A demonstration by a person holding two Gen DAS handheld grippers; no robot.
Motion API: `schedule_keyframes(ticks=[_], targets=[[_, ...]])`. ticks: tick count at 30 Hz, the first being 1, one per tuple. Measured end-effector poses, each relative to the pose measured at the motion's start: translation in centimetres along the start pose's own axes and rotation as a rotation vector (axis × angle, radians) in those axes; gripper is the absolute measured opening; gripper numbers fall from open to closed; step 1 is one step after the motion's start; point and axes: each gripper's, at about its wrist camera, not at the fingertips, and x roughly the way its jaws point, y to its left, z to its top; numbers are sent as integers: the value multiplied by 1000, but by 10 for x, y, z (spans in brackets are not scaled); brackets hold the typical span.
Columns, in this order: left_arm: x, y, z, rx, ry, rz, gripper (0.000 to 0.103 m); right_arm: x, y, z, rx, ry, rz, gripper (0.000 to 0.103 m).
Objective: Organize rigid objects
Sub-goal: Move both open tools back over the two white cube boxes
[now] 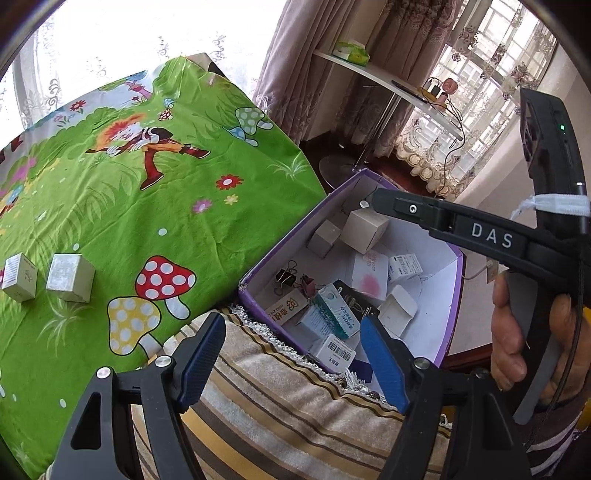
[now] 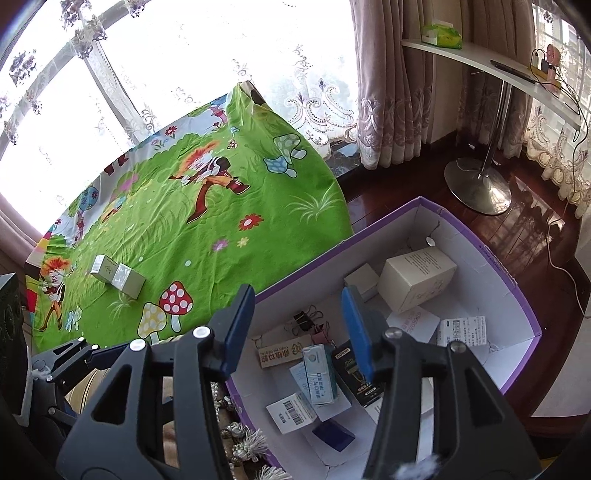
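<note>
Purple-rimmed cardboard box (image 2: 517, 291) sat against the green cloth's (image 2: 229, 229) edge, already crowded with cartons. Both the left hand-held gripper (image 1: 291, 354) and the right hand-held gripper (image 2: 295, 328) stood open and empty above its near rim.

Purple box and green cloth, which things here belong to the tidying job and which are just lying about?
Job:
purple box
small boxes inside it
two small boxes on the green cloth

Lying about:
tissue pack
white shelf
striped towel

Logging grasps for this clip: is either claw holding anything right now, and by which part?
Nothing is held. The left claw and right claw both stand open and empty above the purple box; two small boxes remain on the green cloth.
</note>
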Motion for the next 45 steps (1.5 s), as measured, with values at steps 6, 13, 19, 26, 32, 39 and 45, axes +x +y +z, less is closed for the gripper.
schedule_keyframes(ticks=[6,13,19,26,32,39,45], targets=[[-7,21,1,-51,-25,6,76,0,22,-1,-67,2,7,53],[-22,55,5,-131,-70,20,76,4,48,0,-104,24,21,54],[-45,92,14,-203,-132,49,76,10,72,0,-146,43,34,55],[-76,143,24,-291,-210,97,76,17,112,3,-206,62,83,60],[-90,180,27,-328,-239,149,76,27,150,3,-283,73,98,62],[-90,222,24,-402,-224,188,76,48,194,1,-427,101,100,63],[-78,256,19,-470,-194,238,76,70,230,-5,-574,129,122,65]])
